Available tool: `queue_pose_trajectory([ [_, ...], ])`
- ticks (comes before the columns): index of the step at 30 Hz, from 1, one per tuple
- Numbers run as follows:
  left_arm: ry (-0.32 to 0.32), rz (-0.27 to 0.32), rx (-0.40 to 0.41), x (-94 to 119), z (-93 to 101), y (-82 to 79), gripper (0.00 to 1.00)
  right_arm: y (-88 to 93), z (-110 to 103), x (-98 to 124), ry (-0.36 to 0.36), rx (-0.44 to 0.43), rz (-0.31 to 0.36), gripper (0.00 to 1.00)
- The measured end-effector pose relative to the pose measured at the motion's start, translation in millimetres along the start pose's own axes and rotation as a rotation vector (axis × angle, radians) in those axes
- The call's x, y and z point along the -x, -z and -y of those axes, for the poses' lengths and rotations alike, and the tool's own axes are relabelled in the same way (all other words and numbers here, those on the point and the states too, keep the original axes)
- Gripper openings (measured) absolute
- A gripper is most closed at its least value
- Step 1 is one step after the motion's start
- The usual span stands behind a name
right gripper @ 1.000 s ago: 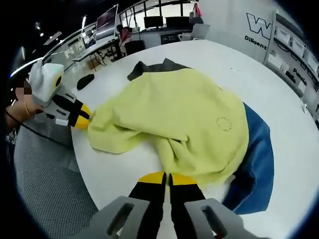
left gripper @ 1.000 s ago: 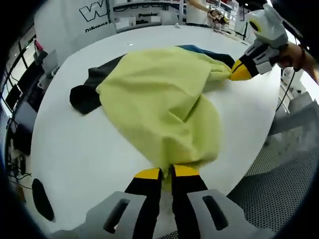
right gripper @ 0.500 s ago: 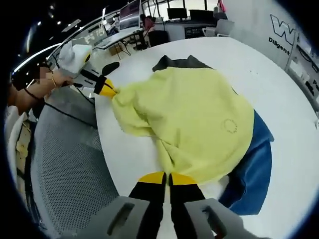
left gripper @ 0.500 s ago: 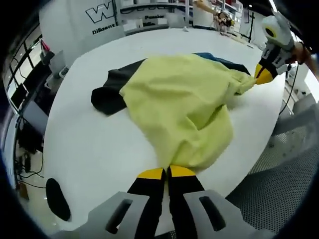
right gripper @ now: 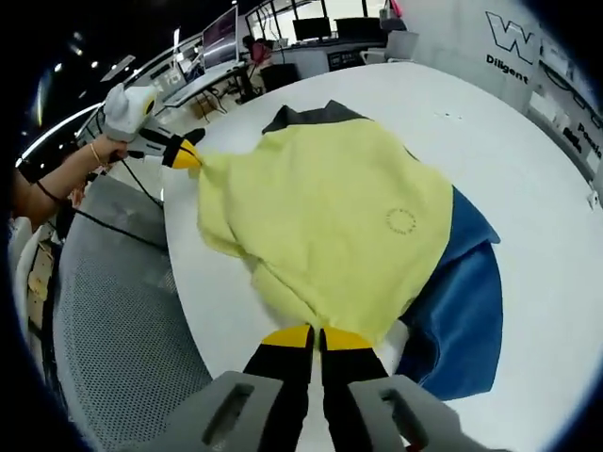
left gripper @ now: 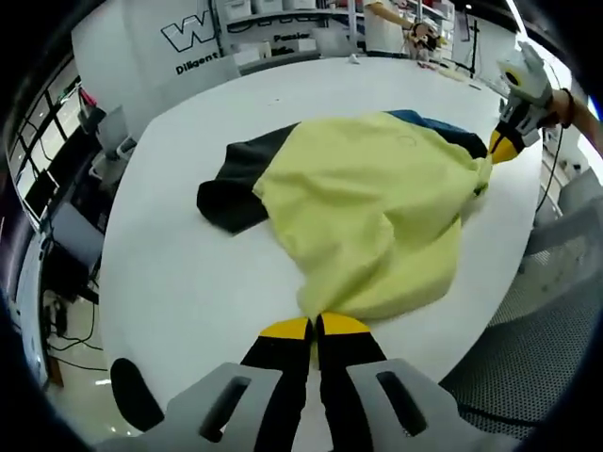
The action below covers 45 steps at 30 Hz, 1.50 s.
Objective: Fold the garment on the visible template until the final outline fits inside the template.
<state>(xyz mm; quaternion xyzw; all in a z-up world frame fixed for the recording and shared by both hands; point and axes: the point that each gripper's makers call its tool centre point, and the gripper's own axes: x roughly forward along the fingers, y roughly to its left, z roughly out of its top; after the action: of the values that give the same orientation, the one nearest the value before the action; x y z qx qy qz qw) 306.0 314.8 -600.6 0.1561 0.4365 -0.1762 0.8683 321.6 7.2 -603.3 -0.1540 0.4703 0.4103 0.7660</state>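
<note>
The left gripper (left gripper: 313, 327) and the right gripper (right gripper: 316, 336) each have jaws closed on an edge of the yellow garment (right gripper: 320, 217), stretched near the white table's (left gripper: 188, 282) rim over a blue template (right gripper: 462, 311). Uneven pulling could likely drag the garment overboard or bunch it.

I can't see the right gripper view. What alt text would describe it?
A yellow garment lies spread on a white table, its near edge pinched in the right gripper and its far corner in the left gripper. A blue cloth pokes out on one side, a dark cloth at the far end.
</note>
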Motion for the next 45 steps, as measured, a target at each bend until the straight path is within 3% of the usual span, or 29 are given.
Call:
queue_pose_trajectory([
  [5, -0.002, 0.003, -0.018, -10, -1.5, -8.9, 0.04, -11.6, 33, -12, 0.118, -0.111, 0.080, 0.00],
  [8, -0.012, 0.019, -0.024, -14, -2.8, -16.1, 0.04, -17.8, 45, -14, 0.178, -0.119, 0.102, 0.00],
  [15, -0.010, 0.056, 0.063, -21, -12.5, -31.3, 0.04, -37.4, 63, -15, 0.239, -0.137, 0.175, 0.00],
  [19, -0.026, 0.070, 0.081, -27, -18.0, -39.1, 0.04, -49.3, 85, -15, 0.308, -0.205, 0.258, 0.00],
  [21, -0.034, 0.075, 0.072, -31, -19.0, -41.7, 0.04, -49.1, 93, -19, 0.335, -0.219, 0.264, 0.00],
  [24, -0.056, 0.067, 0.059, -41, -20.9, -41.3, 0.04, -46.7, 96, -25, 0.344, -0.248, 0.257, 0.10],
  [28, -0.052, 0.090, 0.103, -44, -21.3, -41.8, 0.09, -53.3, 87, -18, 0.317, -0.284, 0.328, 0.26],
  [32, -0.020, 0.082, 0.164, -45, -19.8, -36.0, 0.37, -53.8, 75, -10, 0.317, -0.299, 0.363, 0.45],
  [34, -0.016, 0.084, 0.169, -43, -19.8, -33.6, 0.38, -55.0, 68, -8, 0.307, -0.297, 0.379, 0.54],
  [39, 0.012, 0.099, 0.160, -37, -13.6, -28.8, 0.48, -52.8, 42, -10, 0.269, -0.311, 0.371, 0.58],
  [45, 0.030, 0.070, 0.178, -39, -8.2, -15.5, 0.56, -45.3, 17, -22, 0.225, -0.344, 0.334, 0.57],
])
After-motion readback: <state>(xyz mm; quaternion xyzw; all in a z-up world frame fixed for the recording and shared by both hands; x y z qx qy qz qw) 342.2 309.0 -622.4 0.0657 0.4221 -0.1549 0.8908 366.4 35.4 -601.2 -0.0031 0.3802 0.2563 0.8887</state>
